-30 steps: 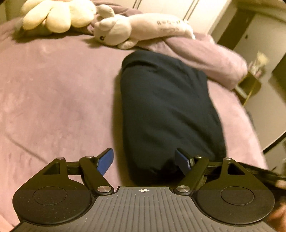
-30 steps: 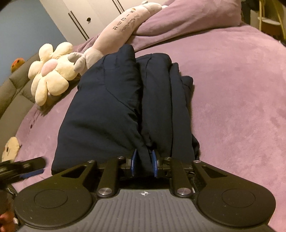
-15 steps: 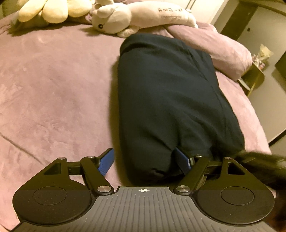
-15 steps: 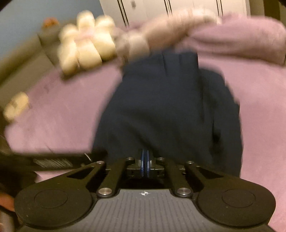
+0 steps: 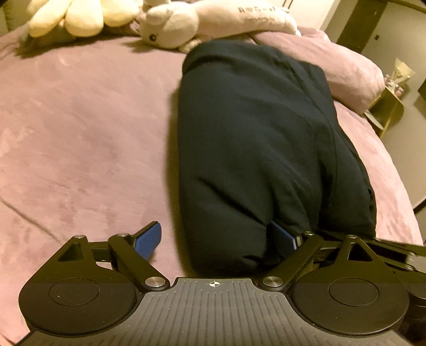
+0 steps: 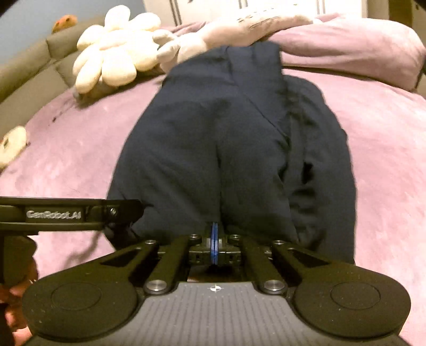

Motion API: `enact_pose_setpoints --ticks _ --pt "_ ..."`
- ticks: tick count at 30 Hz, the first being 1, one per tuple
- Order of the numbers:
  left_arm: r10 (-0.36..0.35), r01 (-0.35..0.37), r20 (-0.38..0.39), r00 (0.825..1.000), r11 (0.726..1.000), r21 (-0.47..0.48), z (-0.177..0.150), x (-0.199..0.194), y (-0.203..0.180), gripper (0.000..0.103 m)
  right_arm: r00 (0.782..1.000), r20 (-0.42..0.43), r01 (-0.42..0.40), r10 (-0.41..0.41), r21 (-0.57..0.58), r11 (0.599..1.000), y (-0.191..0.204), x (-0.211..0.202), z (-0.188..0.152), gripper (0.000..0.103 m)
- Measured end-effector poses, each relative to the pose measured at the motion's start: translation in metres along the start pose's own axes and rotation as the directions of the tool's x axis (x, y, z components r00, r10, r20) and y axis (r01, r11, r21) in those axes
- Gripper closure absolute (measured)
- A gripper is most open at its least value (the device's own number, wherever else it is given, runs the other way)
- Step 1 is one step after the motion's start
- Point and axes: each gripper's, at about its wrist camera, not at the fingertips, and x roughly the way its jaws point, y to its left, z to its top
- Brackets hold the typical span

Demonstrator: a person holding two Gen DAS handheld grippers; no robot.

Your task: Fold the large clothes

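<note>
Garment (image 5: 255, 149) lies folded lengthwise on the bed (image 5: 80, 133). Right fingers (image 6: 214, 243) pinch its near hem; left gripper (image 5: 215, 239) is opening astride the corner. Next: grip, fold away.

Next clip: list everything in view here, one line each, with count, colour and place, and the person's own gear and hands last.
folded garment: one, dark navy, lengthwise on the bed, near end at both grippers
bedspread: one, mauve, under everything
flower plush: one, cream, far left of the bed
long plush animal: one, pale pink, behind the garment
pillow: one, mauve, far right
small plush: one, cream, left bed edge
side stand: one, yellowish, beside the bed
left gripper: black with blue pads, jaws opening, garment's end between them
right gripper: black, blue pads together, pinching the garment's edge
hand: one, on the left gripper's handle
</note>
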Motion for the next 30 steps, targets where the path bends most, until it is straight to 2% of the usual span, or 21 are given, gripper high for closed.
enact_pose_setpoints --ticks 8,11,14,17,19,21,25,27,30 --pt "0.053 -0.053 0.009 0.999 0.999 0.008 -0.007 -0.015 -0.016 0.01 0.999 0.028 0.035 -0.038 0.094 0.995 -0.022 -0.033 0.002 0.099" --pt "0.05 -0.05 0.01 0.999 0.999 0.001 -0.007 -0.02 -0.014 0.01 0.997 0.064 0.029 -0.036 0.099 0.995 -0.023 -0.043 0.005 0.092" --pt "0.03 -0.03 0.002 1.0 0.999 -0.045 -0.008 -0.026 -0.008 0.011 0.996 0.084 0.033 -0.041 0.091 0.995 -0.023 -0.045 0.007 0.087" --pt "0.01 -0.009 0.017 1.0 0.997 -0.083 -0.009 -0.038 -0.004 0.013 0.996 0.072 0.054 -0.06 0.077 0.996 -0.023 -0.039 0.009 0.087" --pt "0.019 -0.015 0.04 0.999 0.996 -0.087 -0.007 -0.046 -0.001 0.013 0.994 0.023 0.104 -0.105 0.06 0.993 -0.022 -0.027 0.01 0.087" --pt "0.025 -0.019 0.062 0.998 0.995 -0.099 -0.003 -0.054 0.005 0.013 0.994 0.008 0.106 -0.107 0.094 0.99 -0.024 -0.027 0.012 0.087" --pt "0.069 -0.051 0.109 0.992 0.986 -0.16 0.009 -0.061 0.028 0.013 0.989 0.134 0.039 -0.054 0.115 0.993 -0.018 -0.049 0.032 0.086" --pt "0.102 -0.075 0.122 0.987 0.975 -0.211 0.016 -0.059 0.04 0.013 0.983 0.177 0.029 -0.039 0.059 0.998 -0.006 -0.045 0.052 0.084" --pt "0.141 -0.109 0.103 0.985 0.956 -0.273 0.03 -0.046 0.051 0.014 0.977 0.211 0.041 -0.031 -0.045 0.998 0.018 -0.014 0.084 0.084"
